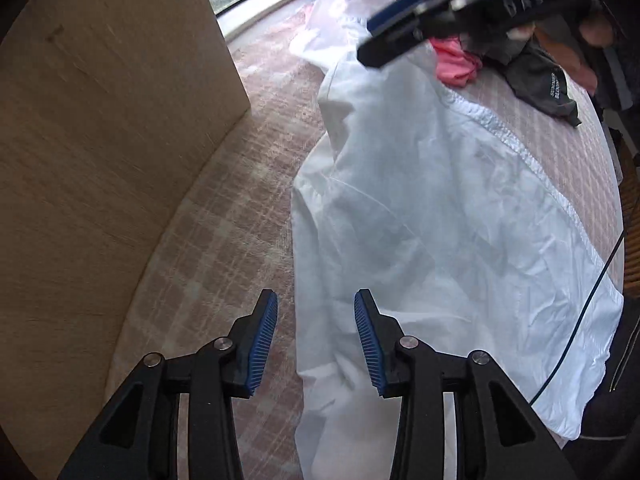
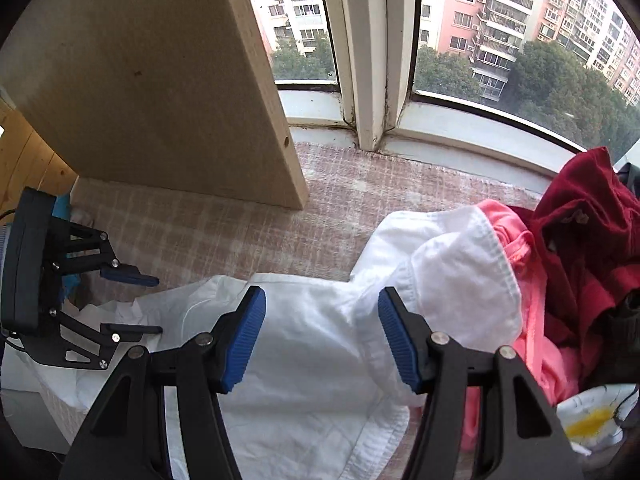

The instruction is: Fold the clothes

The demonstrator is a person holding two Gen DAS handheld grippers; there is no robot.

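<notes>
Between the left gripper's [image 1: 316, 338] blue-padded fingers [image 1: 262, 340], spread wide and holding nothing, sits the near left edge of a white garment [image 1: 420, 208]. That edge runs almost straight ahead from the fingers, so the garment's long axis stretches away from this hand toward the window [image 2: 500, 40], across a checked cover [image 1: 224, 248] on what looks like a bed or padded ledge rather than a bench. The right gripper [image 2: 322, 340] hangs over the far end, its fingers [image 2: 400, 344] also wide apart and empty, with the garment's bunched, hemmed end [image 2: 460, 276] just ahead and slightly to its right. Each hand is thus nearest its own end: the left to the near edge, the right to the far hem. My judgement is that the next move depends on pinching both ends along this axis. Beside the far end lies a heap of other clothes: a pink piece [image 2: 532, 320], a dark red one [image 2: 588, 216], and a dark grey one [image 1: 548, 80]. A wooden panel [image 1: 100, 120] stands to the left. No containers show.
</notes>
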